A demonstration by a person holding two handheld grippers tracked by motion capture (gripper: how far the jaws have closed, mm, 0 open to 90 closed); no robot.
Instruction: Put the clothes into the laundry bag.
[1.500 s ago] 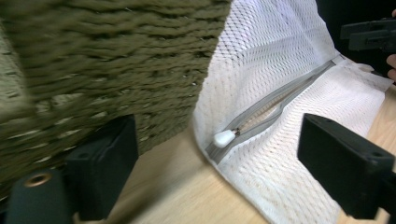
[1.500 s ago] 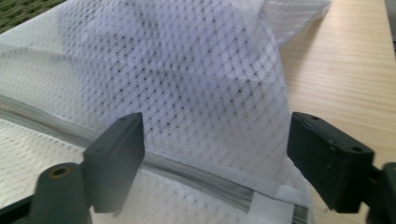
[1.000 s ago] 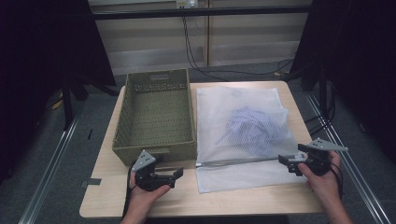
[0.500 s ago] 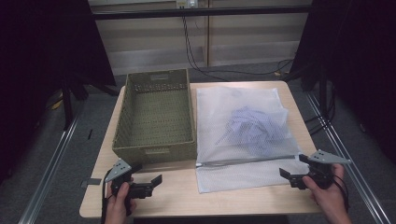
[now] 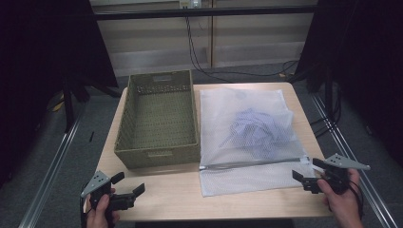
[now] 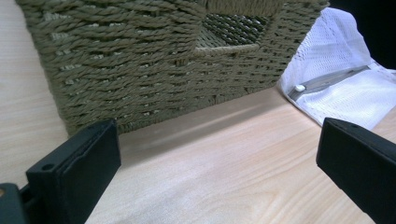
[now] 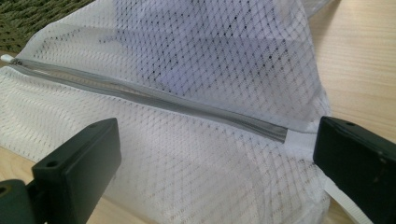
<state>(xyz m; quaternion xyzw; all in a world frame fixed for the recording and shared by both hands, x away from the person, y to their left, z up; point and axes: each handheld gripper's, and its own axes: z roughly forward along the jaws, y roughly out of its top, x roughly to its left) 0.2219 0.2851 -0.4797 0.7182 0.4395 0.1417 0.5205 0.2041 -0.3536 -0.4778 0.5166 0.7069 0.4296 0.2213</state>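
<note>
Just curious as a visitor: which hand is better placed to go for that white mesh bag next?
Probably the right. The right tool sits open at the mesh bag's zipper end; the left tool is off by the basket's near corner.

High view dim overall; room around my table near black, tabletop evenly lit from above, soft and slightly grainy. Basket throws faint shadow toward me. My left gripper view brighter: pale sheen on wood before basket wall, jaws blurred at bottom edge. My right gripper view: mesh bag sharp mid-frame, near jaws soft, no glare.
</note>
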